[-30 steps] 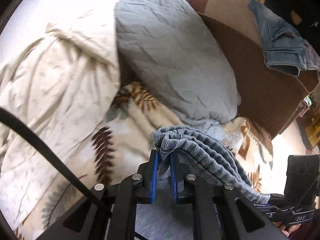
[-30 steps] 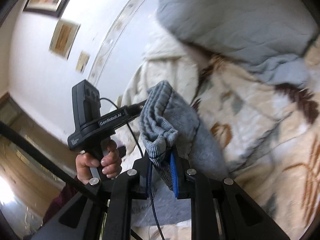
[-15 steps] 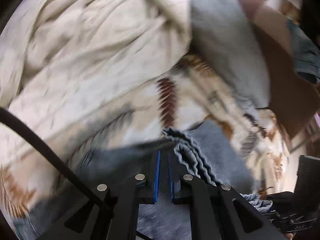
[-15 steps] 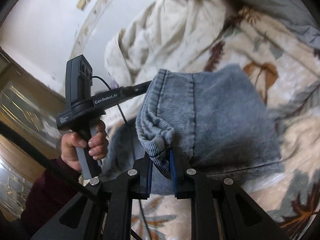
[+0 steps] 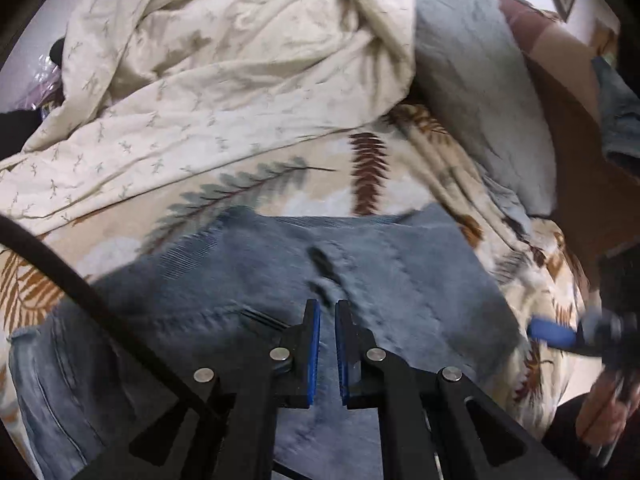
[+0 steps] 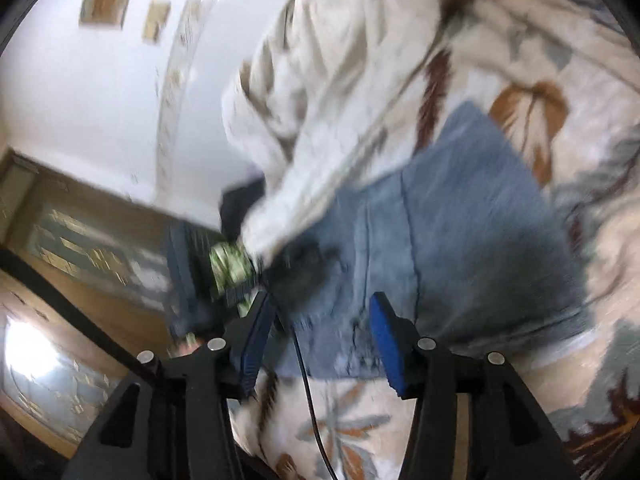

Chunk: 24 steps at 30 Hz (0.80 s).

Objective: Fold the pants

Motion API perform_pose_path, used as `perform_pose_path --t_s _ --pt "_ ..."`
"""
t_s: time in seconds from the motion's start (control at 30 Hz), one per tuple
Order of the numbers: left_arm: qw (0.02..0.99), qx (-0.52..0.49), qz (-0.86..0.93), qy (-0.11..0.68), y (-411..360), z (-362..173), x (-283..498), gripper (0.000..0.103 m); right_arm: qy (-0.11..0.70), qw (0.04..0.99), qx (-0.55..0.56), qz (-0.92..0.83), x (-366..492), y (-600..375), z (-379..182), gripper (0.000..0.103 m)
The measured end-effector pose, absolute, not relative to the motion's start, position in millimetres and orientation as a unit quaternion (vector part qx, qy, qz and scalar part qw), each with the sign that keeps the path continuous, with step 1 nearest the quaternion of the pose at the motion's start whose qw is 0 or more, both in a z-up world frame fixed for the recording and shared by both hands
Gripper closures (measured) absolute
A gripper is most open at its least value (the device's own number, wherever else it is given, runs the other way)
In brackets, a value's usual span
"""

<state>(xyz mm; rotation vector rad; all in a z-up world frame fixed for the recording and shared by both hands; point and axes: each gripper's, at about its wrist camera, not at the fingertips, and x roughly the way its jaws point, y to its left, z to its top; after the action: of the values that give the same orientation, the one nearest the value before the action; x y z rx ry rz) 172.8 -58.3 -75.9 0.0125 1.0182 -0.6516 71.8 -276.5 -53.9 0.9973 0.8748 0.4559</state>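
Pants [image 5: 360,280] of blue-grey denim lie spread on the bed, directly ahead of both grippers, resting on a leaf-print blanket [image 5: 280,184] near the bed's near edge. Closest in the left wrist view, the left gripper [image 5: 327,312] hangs just over the cloth with its jaws drawn to a narrow gap; nothing shows between the blue pads, though whether the tips pinch any denim below cannot be told. In the right wrist view the right gripper [image 6: 320,312] has its jaws wide apart and empty, poised over the pants [image 6: 460,232] at their near hem, with a thin black cable [image 6: 308,392] trailing across the blanket between the fingers. That view is smeared by motion, so fine folds are hard to read. Judging by how the cloth lies, 1 fold looks laid down and the step in hand is a release and re-grasp for the next fold. To do it well, each gripper should take a corner of the same edge, both layers together, lift evenly so the seam stays straight, and keep the cable clear of the pinch. Farther off, a cream duvet [image 5: 240,72] is bunched toward the bed's far left side, and a grey quilted pillow [image 5: 480,92] leans at the far right corner against a brown headboard [image 5: 572,152]; neither touches the pants.
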Motion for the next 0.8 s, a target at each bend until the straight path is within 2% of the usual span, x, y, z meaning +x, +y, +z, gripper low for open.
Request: perform_pose_path --t_s 0.37,0.53,0.63,0.8 --pt "0.819 -0.02 -0.321 0.475 -95.8 -79.1 103.1 0.094 0.423 0.766 0.466 0.132 69.2 -295.6 -69.2 0.051" --pt "0.819 -0.042 -0.309 0.481 -97.5 -88.8 98.8 0.094 0.423 0.766 0.466 0.132 69.0 -295.3 -70.1 0.051" --pt "0.809 -0.006 -0.282 0.515 -104.7 -109.3 96.8 0.094 0.424 0.769 0.46 0.133 68.6 -293.2 -69.3 0.051" --pt "0.809 -0.052 -0.296 0.505 -88.3 -118.1 92.4 0.094 0.456 0.757 0.454 0.114 72.4 -289.7 -84.5 0.051"
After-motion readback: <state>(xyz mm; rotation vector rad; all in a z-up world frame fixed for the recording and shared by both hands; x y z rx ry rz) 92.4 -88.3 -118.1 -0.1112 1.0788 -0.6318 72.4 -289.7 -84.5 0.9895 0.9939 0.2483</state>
